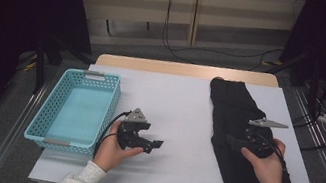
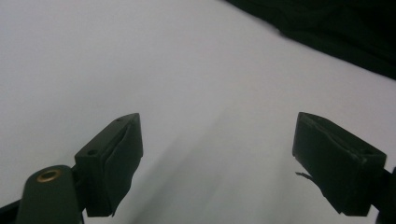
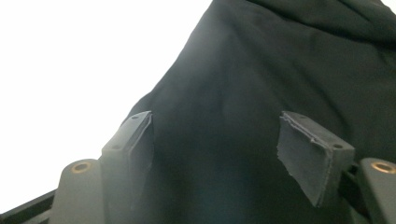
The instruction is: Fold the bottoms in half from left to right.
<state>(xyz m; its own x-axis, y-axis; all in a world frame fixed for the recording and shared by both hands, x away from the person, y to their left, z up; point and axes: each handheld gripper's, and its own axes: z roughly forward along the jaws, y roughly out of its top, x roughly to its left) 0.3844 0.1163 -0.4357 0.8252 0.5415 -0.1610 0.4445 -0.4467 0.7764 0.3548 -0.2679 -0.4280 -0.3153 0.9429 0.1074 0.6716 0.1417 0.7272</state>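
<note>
My right claw [image 1: 239, 139] hangs over the long black cloth garment [image 1: 237, 135] that lies stretched from far to near along the right side of the white-topped table [image 1: 181, 120]. In the right gripper view its jaws stand wide apart above the dark fabric, the pads [image 3: 306, 156] clear of it and nothing pinched between them. My left claw [image 1: 154, 144] rests low over the bare middle of the table, pointing right toward the garment; in the left gripper view its jaws gape wide on nothing, with the garment's edge [image 2: 336, 32] at the far right. A light blue perforated plastic basket [image 1: 77, 109] sits at the table's left edge, just beside my left hand [image 1: 115, 149].
</note>
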